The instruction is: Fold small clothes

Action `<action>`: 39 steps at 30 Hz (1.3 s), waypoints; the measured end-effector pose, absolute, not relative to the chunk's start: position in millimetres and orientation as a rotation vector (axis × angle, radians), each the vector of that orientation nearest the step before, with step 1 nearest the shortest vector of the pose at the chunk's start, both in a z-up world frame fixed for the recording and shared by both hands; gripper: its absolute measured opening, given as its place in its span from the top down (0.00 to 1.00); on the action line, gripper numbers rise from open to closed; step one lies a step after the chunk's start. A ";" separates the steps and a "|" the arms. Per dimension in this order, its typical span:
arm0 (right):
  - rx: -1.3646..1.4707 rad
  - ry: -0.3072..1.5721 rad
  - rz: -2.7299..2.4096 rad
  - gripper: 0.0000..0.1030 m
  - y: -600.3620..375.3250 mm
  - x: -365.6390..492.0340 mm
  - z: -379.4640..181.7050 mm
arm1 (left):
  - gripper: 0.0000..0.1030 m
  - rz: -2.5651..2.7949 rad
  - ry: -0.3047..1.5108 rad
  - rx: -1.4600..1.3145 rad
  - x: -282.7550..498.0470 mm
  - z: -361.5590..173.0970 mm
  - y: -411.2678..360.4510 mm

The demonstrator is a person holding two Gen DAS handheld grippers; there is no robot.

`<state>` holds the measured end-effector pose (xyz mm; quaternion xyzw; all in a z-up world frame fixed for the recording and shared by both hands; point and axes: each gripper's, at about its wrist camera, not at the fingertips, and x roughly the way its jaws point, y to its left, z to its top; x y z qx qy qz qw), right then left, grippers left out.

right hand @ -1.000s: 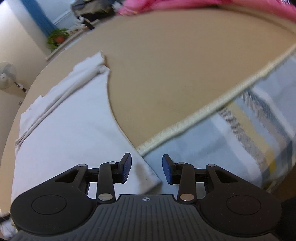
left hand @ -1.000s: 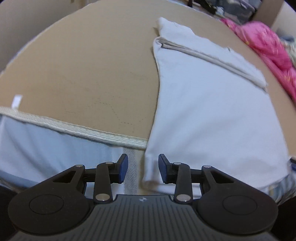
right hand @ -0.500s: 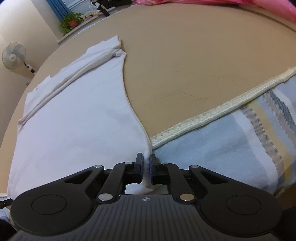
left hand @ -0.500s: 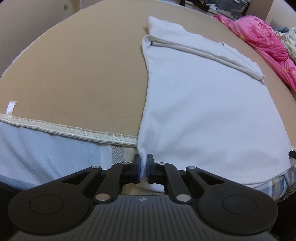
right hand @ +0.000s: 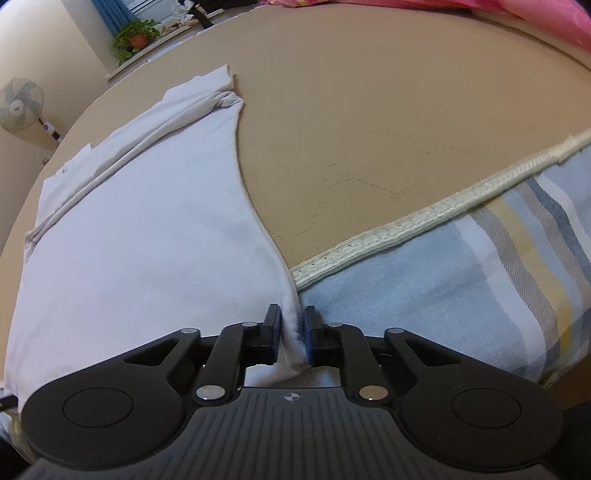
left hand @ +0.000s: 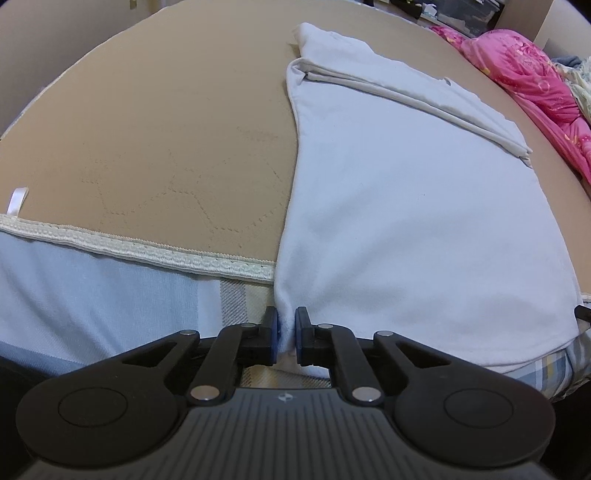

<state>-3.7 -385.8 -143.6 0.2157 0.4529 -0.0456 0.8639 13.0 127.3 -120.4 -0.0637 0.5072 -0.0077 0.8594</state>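
A white garment (left hand: 413, 206) lies flat on a tan bed mat (left hand: 166, 122), its far part folded over in a band. Its near hem hangs over the mat's cream trim. My left gripper (left hand: 286, 338) is shut on the near left corner of the white garment, cloth pinched between the blue pads. In the right wrist view the same white garment (right hand: 147, 229) spreads to the left, and my right gripper (right hand: 293, 336) is shut on its near right corner, a fold of cloth bunched between the pads.
A pink patterned cloth (left hand: 532, 85) lies at the mat's far right. A striped blue and yellow sheet (right hand: 461, 273) shows below the cream trim (right hand: 424, 218). A fan (right hand: 20, 103) and a potted plant (right hand: 135, 35) stand beyond the bed.
Both grippers went from open, just short of the hem, to shut on the garment's near corners. The views have hardly shifted since closing.
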 end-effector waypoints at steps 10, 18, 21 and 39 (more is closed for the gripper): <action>0.574 0.677 -0.026 0.95 -407.2 -31.2 -85.8 | 0.94 -0.071 0.885 -0.086 -2.7 -70.0 120.9; 0.635 0.508 0.094 0.96 -422.5 -74.3 -18.9 | 0.94 -0.149 0.703 -0.114 -42.5 12.8 140.9; 0.640 0.456 0.139 0.96 -431.4 -103.0 5.5 | 0.95 -0.182 0.692 -0.136 -71.6 39.5 155.4; 0.665 0.625 0.087 0.96 -462.4 11.0 -31.4 | 1.00 -0.219 0.886 -0.146 48.2 8.0 154.2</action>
